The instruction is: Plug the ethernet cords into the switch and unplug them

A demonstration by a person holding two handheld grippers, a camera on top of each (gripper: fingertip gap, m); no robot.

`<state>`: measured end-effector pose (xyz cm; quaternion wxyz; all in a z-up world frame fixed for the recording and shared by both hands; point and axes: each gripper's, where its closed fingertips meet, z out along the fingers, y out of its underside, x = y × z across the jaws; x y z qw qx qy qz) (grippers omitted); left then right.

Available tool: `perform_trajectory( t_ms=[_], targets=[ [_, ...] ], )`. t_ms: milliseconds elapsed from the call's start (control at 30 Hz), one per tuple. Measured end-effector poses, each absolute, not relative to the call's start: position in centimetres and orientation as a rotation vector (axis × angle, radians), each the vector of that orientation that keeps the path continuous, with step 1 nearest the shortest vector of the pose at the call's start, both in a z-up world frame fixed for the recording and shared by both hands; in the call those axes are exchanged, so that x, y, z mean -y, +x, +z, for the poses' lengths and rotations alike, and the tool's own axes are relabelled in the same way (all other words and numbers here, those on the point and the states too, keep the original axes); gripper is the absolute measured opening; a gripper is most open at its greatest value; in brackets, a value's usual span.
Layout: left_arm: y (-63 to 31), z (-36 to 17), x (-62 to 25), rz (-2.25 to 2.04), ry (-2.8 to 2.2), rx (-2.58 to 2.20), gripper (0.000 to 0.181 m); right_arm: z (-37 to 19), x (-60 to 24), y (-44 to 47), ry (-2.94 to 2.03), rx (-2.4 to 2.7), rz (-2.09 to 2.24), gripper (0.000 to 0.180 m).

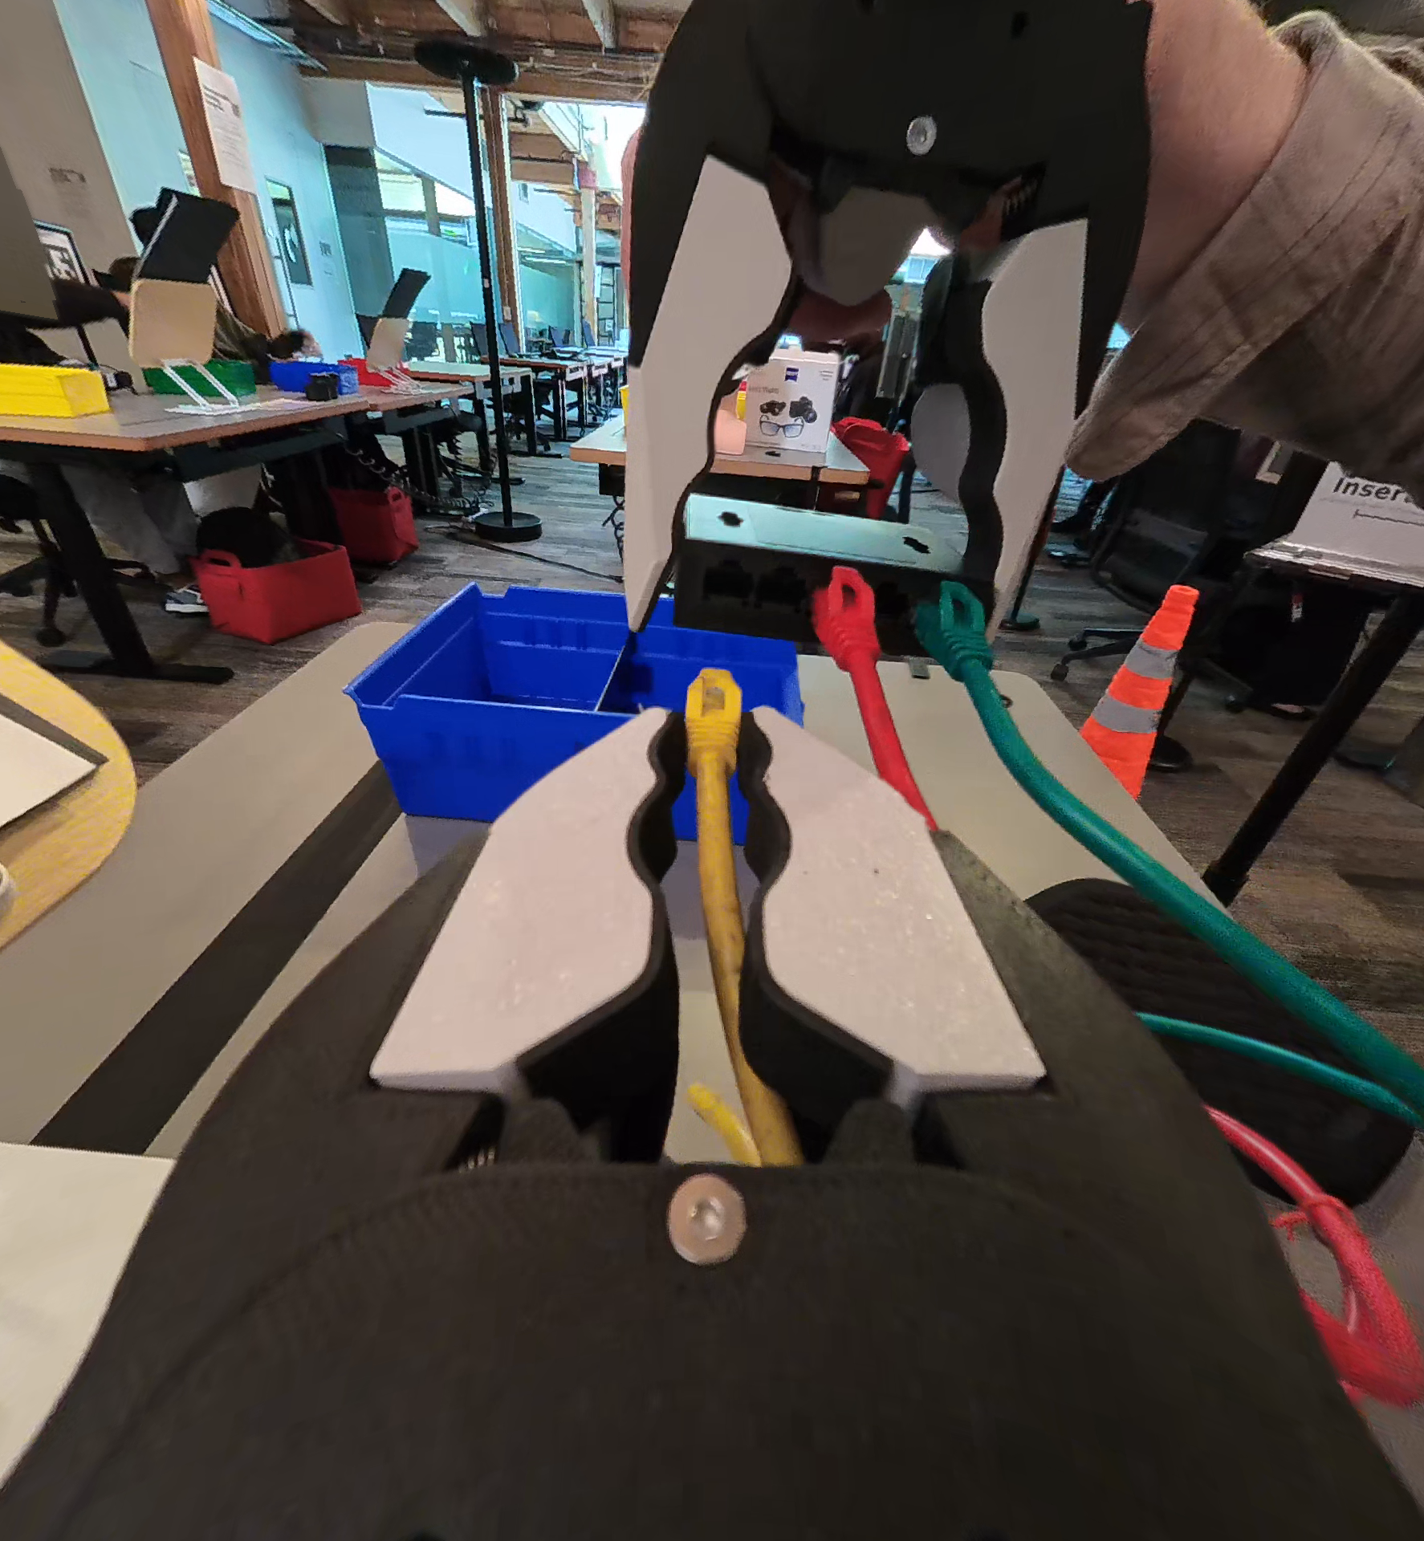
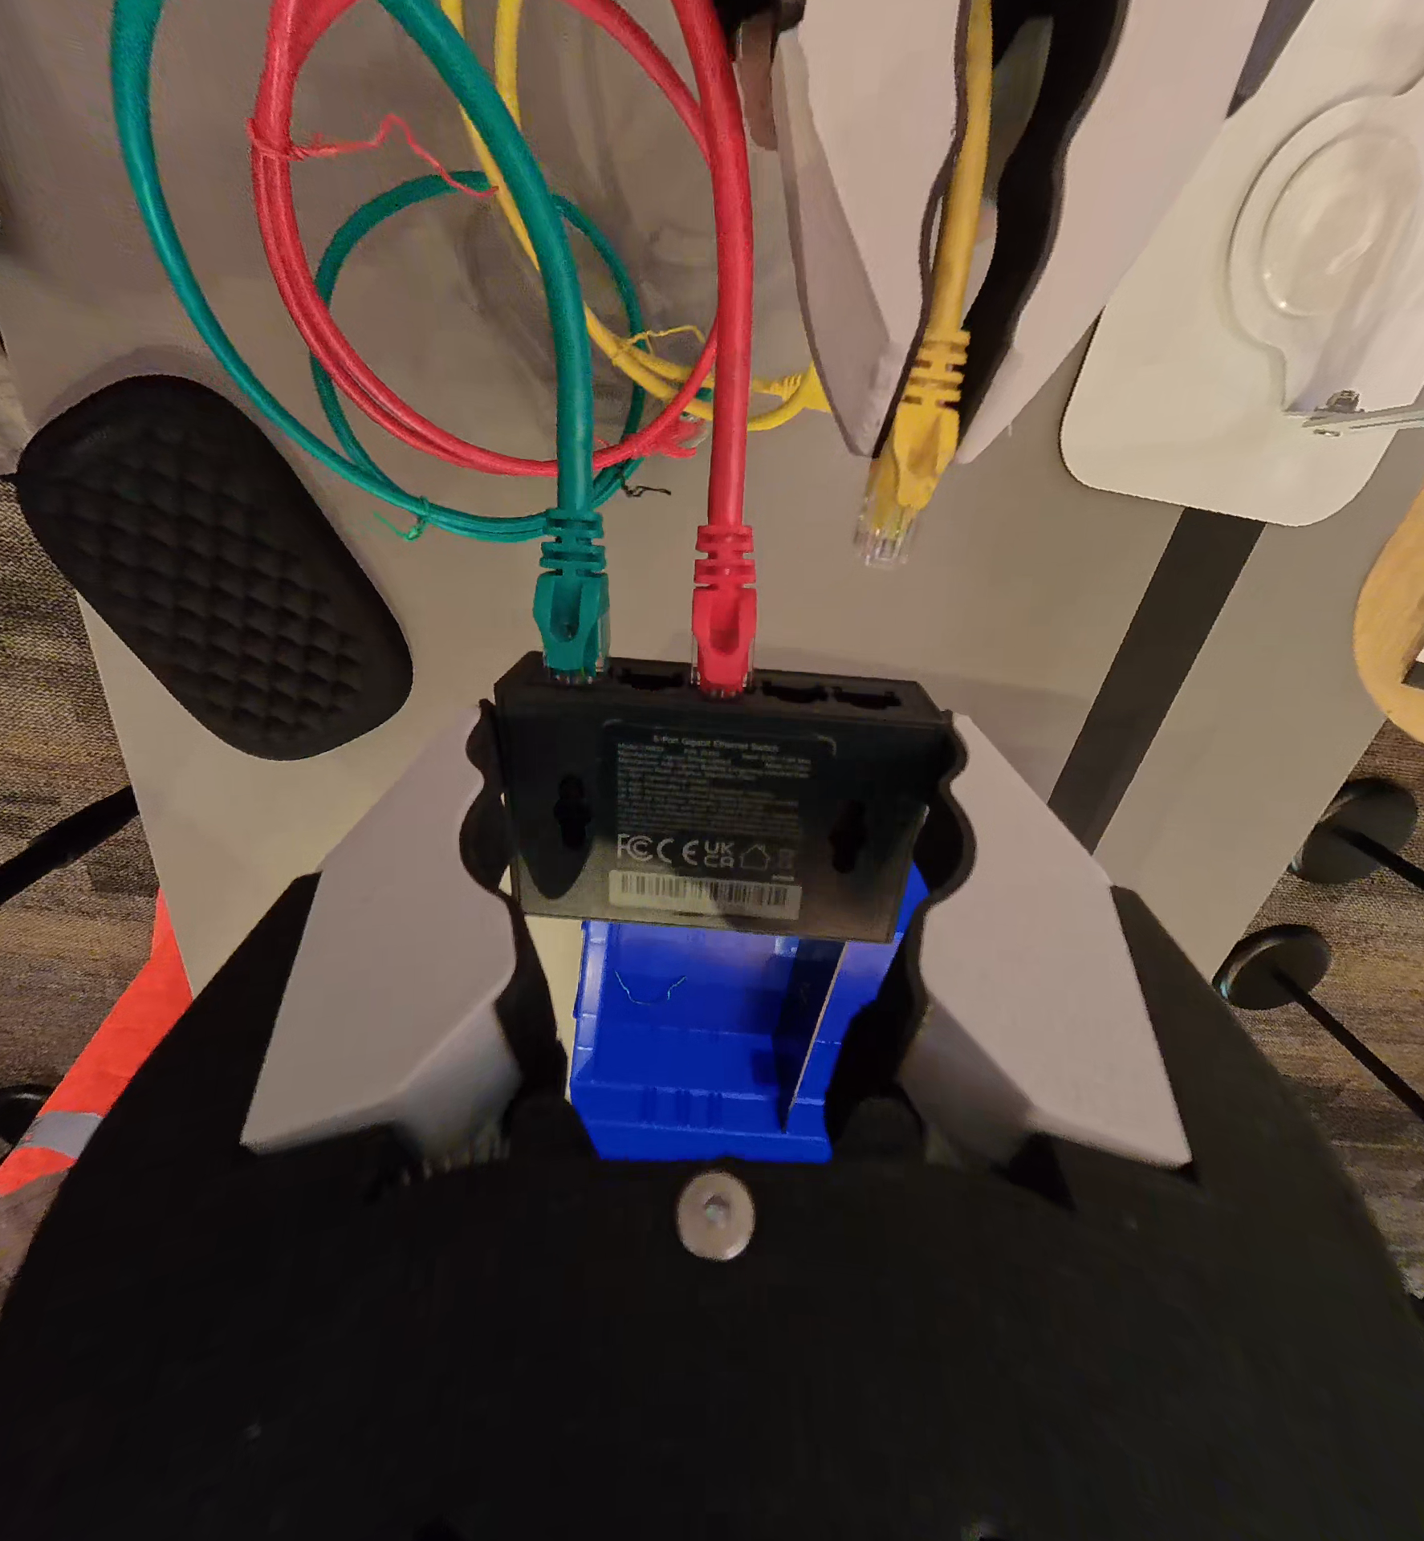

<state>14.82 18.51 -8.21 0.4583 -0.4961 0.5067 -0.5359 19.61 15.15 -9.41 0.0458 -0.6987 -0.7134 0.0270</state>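
My right gripper [image 2: 713, 750] is shut on a black ethernet switch [image 2: 717, 825], held in the air with its labelled underside up and its ports facing my left gripper. A green cord [image 2: 571, 600] and a red cord [image 2: 724, 600] are plugged into two of its ports. My left gripper [image 1: 713, 725] is shut on a yellow cord [image 1: 717, 750] just behind its plug, which points at the switch [image 1: 809, 575] a short way off and is apart from it. In the right wrist view the yellow plug [image 2: 900, 492] hangs up and right of the empty ports.
A blue divided bin [image 1: 525, 692] stands on the grey table [image 1: 192, 834] under the switch. A black ribbed pad [image 2: 200, 567] lies on the table beside the loose cord loops. An orange cone [image 1: 1142, 675] stands on the floor to the right. A wood-rimmed surface [image 1: 50, 825] sits at the left. My hands' fingertips stand some 7 cm from each other.
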Motion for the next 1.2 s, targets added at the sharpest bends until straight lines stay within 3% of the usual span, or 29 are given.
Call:
perform_trajectory(
  t_ms=[400,700,967,1200],
  targets=[
    [13.7,-4.8,-18.3,-1.277,-1.011,-1.088,0.012,-8.8,-15.2,18.7,-2.116,2.172,0.131,0.098],
    [14.1,-5.2,-18.5,-1.329,-0.969,-0.997,0.013,-8.5,-15.0,18.4,-2.103,2.159,0.164,0.098],
    [7.5,-1.3,-22.7,-1.117,-0.930,-0.914,0.012,-7.3,-14.6,17.9,-2.052,2.145,0.212,0.099],
    [7.1,-4.5,-25.7,-0.926,-0.998,-0.959,0.012,-5.8,-13.2,15.8,-1.970,2.162,0.288,0.099]
  ],
)
